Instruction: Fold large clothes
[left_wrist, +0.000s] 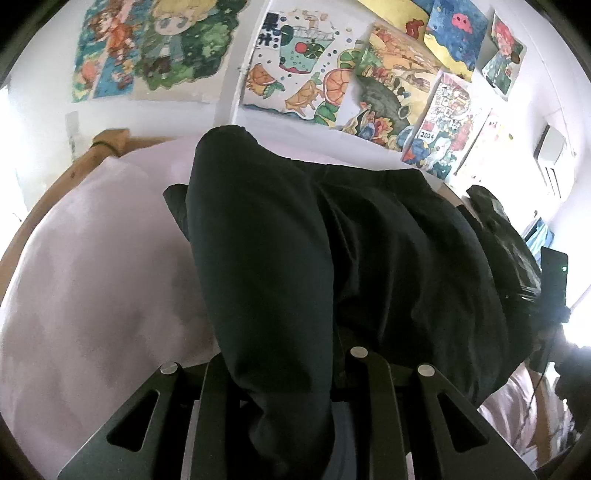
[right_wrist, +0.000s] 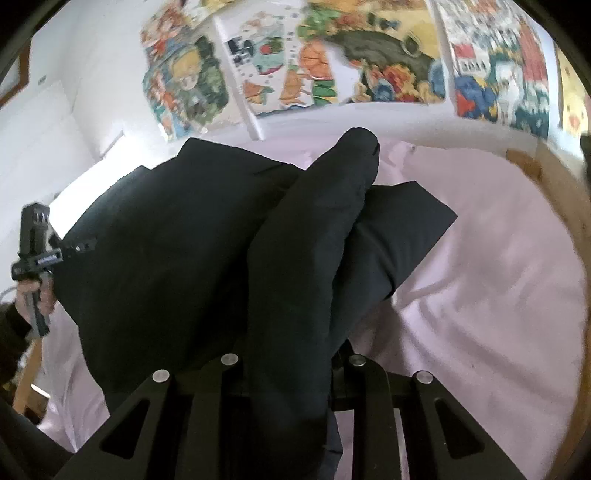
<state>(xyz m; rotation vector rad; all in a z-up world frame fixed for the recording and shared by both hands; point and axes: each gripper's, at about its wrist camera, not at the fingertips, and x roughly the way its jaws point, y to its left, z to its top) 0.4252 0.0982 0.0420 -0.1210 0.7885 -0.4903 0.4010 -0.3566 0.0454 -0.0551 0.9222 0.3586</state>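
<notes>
Left gripper (left_wrist: 291, 398) and right gripper (right_wrist: 291, 402) each clamp a fold of the black garment (left_wrist: 332, 240), lifted at frame centre off the pink sheet (right_wrist: 480, 295), apparently for folding.

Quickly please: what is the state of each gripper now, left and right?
Left gripper: closed on the black garment.
Right gripper: closed on the same black garment.
</notes>
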